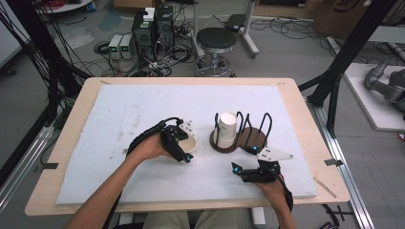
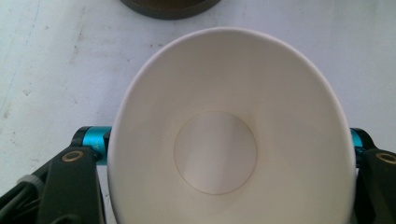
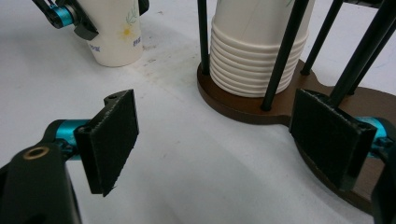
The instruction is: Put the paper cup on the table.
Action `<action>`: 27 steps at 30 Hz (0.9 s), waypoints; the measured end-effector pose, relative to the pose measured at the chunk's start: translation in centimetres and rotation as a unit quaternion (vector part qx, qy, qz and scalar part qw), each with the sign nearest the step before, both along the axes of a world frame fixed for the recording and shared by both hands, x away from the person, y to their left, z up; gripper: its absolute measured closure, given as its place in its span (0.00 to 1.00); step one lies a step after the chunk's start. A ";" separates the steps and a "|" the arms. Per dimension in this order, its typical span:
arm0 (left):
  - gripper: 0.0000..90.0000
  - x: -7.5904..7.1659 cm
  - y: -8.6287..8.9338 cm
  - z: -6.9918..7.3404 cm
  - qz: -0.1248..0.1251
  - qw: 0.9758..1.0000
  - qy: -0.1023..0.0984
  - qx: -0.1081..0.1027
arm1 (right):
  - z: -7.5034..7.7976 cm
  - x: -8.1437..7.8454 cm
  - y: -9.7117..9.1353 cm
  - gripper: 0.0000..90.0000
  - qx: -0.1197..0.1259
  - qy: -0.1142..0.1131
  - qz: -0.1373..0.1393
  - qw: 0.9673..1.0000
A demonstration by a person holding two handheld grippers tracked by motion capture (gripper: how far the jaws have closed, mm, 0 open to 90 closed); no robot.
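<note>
A white paper cup (image 1: 191,142) is squeezed oval between the jaws of my left gripper (image 1: 182,143), which is shut on it left of the rack. In the left gripper view I look down into the cup (image 2: 215,154), with my left gripper (image 2: 224,144) pressing on both sides of it. A brown cup rack (image 1: 248,139) with black wire loops holds a stack of white cups (image 1: 228,126). My right gripper (image 1: 244,158) stands open in front of the rack. In the right gripper view its pads (image 3: 114,140) are wide apart with nothing between them, and the stack (image 3: 257,46) and the held cup (image 3: 116,32) lie beyond.
A white foam mat (image 1: 133,109) covers the wooden table (image 1: 305,124). The rack's second bay (image 1: 258,136) has no cups in it. Beyond the table are a stool (image 1: 216,40), computer boxes (image 1: 153,28) and cables on the floor.
</note>
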State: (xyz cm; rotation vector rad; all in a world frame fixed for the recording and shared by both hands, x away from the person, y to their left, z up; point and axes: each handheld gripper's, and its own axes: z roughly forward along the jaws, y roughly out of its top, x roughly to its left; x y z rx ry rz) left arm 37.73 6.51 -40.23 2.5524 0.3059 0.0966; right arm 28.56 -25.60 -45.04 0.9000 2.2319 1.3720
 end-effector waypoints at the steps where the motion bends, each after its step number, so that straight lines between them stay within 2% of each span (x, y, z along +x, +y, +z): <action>1: 0.32 0.0 0.0 0.0 0.000 1.000 -0.001 0.001 | 0.0 0.0 0.0 0.18 0.000 0.000 0.000 1.000; 6: 0.31 -0.1 0.1 -0.1 0.000 1.000 -0.003 -0.003 | 0.0 0.0 0.0 0.18 0.000 0.000 0.001 1.000; 10: 0.27 -0.2 0.1 -0.3 0.003 1.000 -0.003 -0.007 | 0.0 0.0 0.0 0.18 0.000 -0.001 0.001 1.000; 13: 0.17 -0.2 0.2 -0.6 0.014 1.000 -0.005 -0.016 | 0.0 0.0 0.0 0.18 0.000 -0.002 0.001 1.000; 15: 0.16 -0.3 0.4 -0.9 0.018 0.999 -0.004 -0.027 | 0.0 0.0 0.0 0.18 0.000 -0.004 0.002 1.000; 18: 0.12 -0.4 0.6 -1.1 0.027 0.999 -0.006 -0.030 | 0.0 0.0 -0.1 0.18 0.001 -0.003 0.001 1.000; 24: 0.10 -0.6 1.1 -1.0 0.031 0.999 -0.006 -0.043 | 0.0 -0.1 -0.1 0.18 0.002 -0.003 0.002 1.000; 27: 0.10 -0.9 1.3 -1.2 0.033 0.999 -0.007 -0.041 | 0.0 -0.1 -0.1 0.18 0.003 -0.003 0.002 1.000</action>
